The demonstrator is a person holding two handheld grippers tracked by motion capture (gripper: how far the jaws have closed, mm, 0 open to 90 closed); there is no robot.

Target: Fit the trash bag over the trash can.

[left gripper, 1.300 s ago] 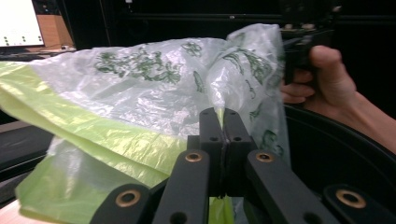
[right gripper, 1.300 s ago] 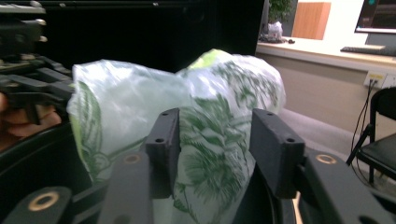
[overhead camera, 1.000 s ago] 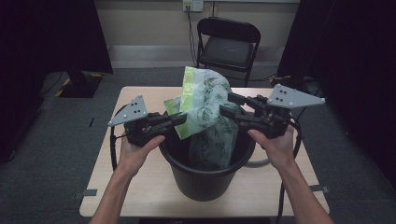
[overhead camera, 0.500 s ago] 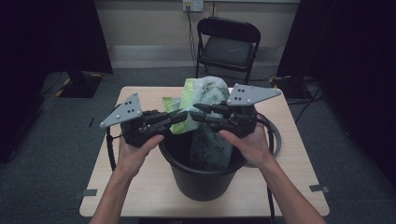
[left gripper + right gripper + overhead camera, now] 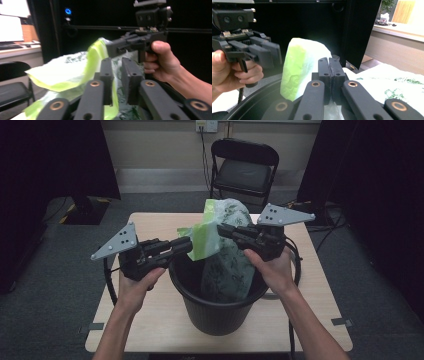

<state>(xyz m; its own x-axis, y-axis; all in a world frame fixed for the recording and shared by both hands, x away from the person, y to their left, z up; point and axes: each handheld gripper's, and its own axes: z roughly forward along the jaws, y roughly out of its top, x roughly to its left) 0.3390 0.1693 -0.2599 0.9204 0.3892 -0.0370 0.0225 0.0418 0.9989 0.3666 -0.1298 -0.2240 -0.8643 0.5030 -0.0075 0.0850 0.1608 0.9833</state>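
A pale green printed plastic bag (image 5: pixel 227 265) stands in a black bucket (image 5: pixel 215 315) on the wooden table (image 5: pixel 150 320), its top rising above the rim. My right gripper (image 5: pixel 223 231) is shut on the bag's upper edge; in the right gripper view its jaws (image 5: pixel 328 60) meet with thin plastic pinched low between them. My left gripper (image 5: pixel 184 246) is at the bag's bright green fold (image 5: pixel 62 72) on the left. In the left gripper view its jaws (image 5: pixel 117 61) stand a narrow gap apart with bag plastic in the gap. The two grippers' tips are close together over the bucket.
The bucket stands at the table's middle, near its front edge, and its rim (image 5: pixel 254 100) lies below both grippers. A black folding chair (image 5: pixel 245 170) stands behind the table against the wall. Black cables loop on the table beside the bucket. Dark curtains hang on both sides.
My right gripper has swung left with the bag's top towards the left gripper. The bag's top has folded over and sits lower. The left gripper has hardly moved.
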